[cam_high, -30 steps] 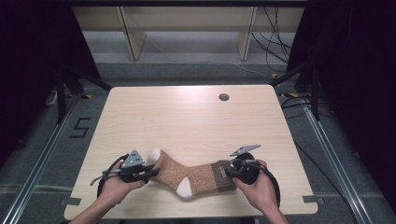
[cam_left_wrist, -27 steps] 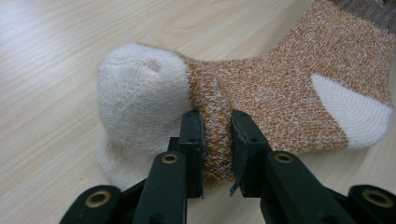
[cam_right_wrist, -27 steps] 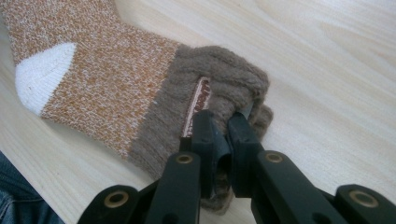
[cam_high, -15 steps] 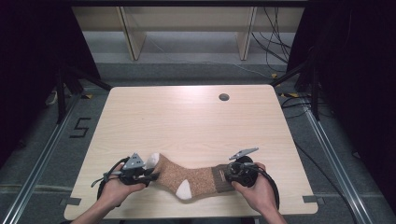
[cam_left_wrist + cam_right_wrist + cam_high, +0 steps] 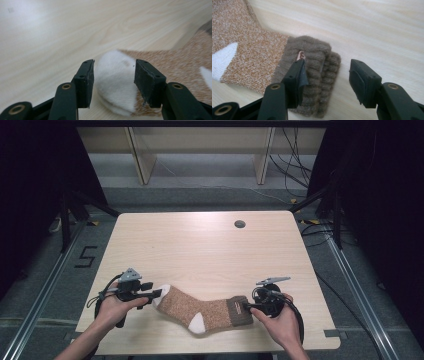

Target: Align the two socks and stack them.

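Note:
A tan speckled sock [image 5: 210,309] lies flat near the table's front edge, with its white toe [image 5: 160,298] to the left, a white heel [image 5: 198,322] and a brown ribbed cuff [image 5: 240,310] to the right. My left gripper [image 5: 151,294] is open at the toe. In the left gripper view the white toe [image 5: 113,82] sits between the spread jaws of the left gripper [image 5: 113,72]. My right gripper [image 5: 248,306] is open at the cuff. In the right gripper view one jaw of the right gripper [image 5: 327,68] rests over the cuff [image 5: 317,62] and the other over bare wood.
The light wooden table [image 5: 200,245] stretches away beyond the sock, with a round cable hole [image 5: 240,224] at the back right. Its front edge runs just below the person's hands. Cables and dark frame legs stand on the floor around the table.
Both grippers have drawn slightly outward, the left one to the left and the right one to the right. The sock has stayed where it was.

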`<state>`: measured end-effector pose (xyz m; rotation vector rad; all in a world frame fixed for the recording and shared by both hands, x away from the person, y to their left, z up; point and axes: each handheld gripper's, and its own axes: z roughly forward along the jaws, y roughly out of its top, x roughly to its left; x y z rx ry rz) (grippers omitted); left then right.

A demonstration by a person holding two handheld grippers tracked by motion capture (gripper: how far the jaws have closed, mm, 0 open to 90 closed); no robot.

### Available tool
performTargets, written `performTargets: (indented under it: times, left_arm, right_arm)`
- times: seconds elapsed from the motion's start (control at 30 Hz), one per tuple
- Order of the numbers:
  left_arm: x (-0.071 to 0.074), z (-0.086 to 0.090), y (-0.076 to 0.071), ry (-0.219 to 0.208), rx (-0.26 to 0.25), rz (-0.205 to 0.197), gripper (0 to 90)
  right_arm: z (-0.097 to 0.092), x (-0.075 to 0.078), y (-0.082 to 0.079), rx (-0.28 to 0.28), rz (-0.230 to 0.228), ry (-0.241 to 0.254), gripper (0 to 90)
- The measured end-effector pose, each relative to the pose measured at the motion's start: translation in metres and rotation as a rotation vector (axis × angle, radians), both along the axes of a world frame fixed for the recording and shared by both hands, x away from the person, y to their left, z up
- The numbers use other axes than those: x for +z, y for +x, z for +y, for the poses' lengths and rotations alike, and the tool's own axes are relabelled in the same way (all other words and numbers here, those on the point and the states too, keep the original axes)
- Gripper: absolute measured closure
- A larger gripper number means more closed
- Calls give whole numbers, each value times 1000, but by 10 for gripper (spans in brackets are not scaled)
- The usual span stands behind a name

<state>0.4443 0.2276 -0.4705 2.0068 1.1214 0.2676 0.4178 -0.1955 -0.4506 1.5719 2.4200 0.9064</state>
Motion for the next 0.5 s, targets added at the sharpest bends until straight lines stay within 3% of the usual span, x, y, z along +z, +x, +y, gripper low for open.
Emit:
performTargets:
  times: [0.07, 0.2, 0.37, 0.4, 0.47, 0.5]
  left_arm:
    - [-9, 0, 3, 3, 17, 40, 492]
    - [-16, 1, 6, 12, 4, 74, 502]
    - [-20, 0, 7, 16, -14, 114, 525]
    - [-21, 0, 7, 12, -4, 113, 531]
    - [-22, 1, 8, 12, -11, 125, 542]
    - [-21, 1, 8, 21, -13, 140, 548]
  right_arm:
    - [2, -6, 2, -2, 29, 0, 477]
    - [1, -11, 5, 10, 36, 0, 487]
    - [5, -15, 6, -31, 87, 16, 507]
    - [4, -17, 8, -1, 57, 10, 512]
    - [3, -18, 10, 4, 65, 3, 518]
    - [5, -17, 8, -33, 107, 19, 522]
